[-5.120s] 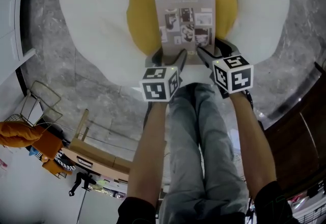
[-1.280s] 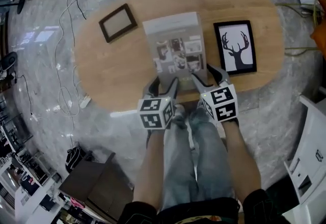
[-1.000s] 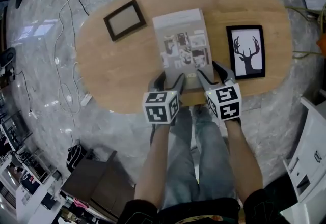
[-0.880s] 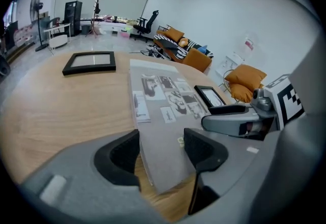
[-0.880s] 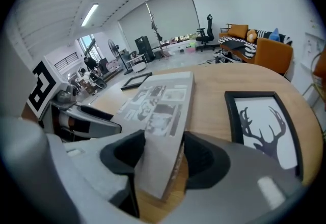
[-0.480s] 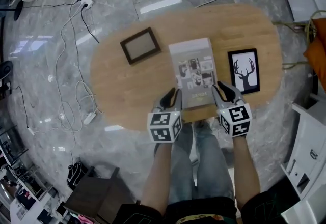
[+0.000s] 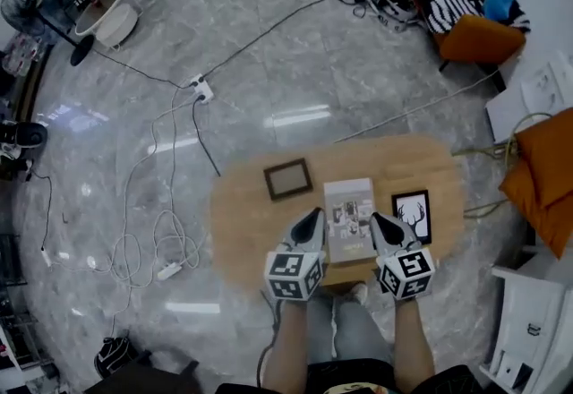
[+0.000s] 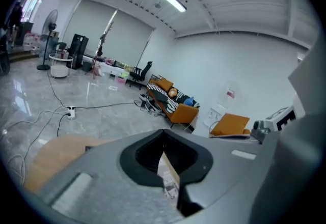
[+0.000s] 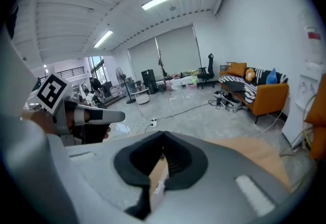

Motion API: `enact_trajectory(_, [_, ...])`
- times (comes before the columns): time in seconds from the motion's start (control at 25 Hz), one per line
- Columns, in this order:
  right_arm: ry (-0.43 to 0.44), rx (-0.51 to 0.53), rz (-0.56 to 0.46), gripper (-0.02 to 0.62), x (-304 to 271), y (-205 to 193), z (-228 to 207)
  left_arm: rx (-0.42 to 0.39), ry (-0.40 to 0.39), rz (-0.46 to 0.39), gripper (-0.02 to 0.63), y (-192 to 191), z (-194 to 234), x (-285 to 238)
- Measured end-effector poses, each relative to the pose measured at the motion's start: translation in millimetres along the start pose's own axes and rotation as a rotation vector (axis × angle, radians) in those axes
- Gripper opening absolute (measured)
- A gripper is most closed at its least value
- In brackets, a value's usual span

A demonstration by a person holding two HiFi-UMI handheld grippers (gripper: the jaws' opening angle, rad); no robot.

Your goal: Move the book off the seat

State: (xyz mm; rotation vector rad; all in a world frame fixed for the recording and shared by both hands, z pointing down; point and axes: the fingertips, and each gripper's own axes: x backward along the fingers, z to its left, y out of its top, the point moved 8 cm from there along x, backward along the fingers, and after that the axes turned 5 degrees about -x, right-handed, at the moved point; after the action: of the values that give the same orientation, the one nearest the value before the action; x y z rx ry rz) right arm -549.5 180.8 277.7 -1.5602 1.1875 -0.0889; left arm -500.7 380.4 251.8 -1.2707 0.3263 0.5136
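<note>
The book (image 7: 349, 219), grey-covered with small pictures, lies flat on the oval wooden table (image 7: 242, 222), between a dark picture frame (image 7: 287, 179) and a deer print (image 7: 412, 216). My left gripper (image 7: 311, 220) is over the book's left edge and my right gripper (image 7: 380, 224) over its right edge, both shut with nothing held. In the left gripper view the jaws (image 8: 163, 139) meet, and a strip of the book (image 8: 168, 177) shows far below. In the right gripper view the jaws (image 9: 163, 141) also meet, above the book (image 9: 158, 177). The left gripper (image 9: 86, 116) shows at that view's left.
Cables and a power strip (image 7: 201, 92) trail over the grey marble floor to the table's left. An orange sofa (image 7: 474, 34) stands at the far right, an orange cushion (image 7: 546, 177) and a white cabinet (image 7: 528, 329) close by on the right.
The head view has risen, so the table looks smaller. Both grippers, open beside the book's near corners before, have shut and lifted off it. The book stays on the table.
</note>
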Motion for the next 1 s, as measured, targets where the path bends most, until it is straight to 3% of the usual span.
enact_trajectory(0.12, [-0.062, 0.015, -0.084, 0.003, 20, 49, 14, 0.039, 0.028, -0.114, 0.011, 52, -4, 22])
enact_trajectory(0.2, [-0.095, -0.013, -0.143, 0.003, 35, 75, 20, 0.024, 0.043, -0.161, 0.011, 78, -10, 35])
enact_trajectory(0.32, [-0.110, -0.044, -0.222, 0.003, 53, 110, 21, -0.036, 0.070, -0.209, 0.011, 107, -22, 49])
enact_trajectory(0.48, [-0.141, -0.085, -0.302, 0.003, 78, 141, 16, -0.159, 0.117, -0.200, 0.011, 128, -35, 58])
enact_trajectory(0.72, [-0.135, 0.027, -0.359, 0.003, 94, 177, 15, -0.292, 0.149, -0.306, 0.011, 182, -46, 64])
enact_trajectory(0.88, [-0.125, 0.087, -0.403, 0.003, 99, 197, 25, -0.317, 0.175, -0.357, 0.011, 200, -44, 79])
enact_trajectory(1.0, [-0.114, 0.111, -0.449, 0.003, 104, 218, 31, -0.331, 0.148, -0.392, 0.009, 213, -46, 83])
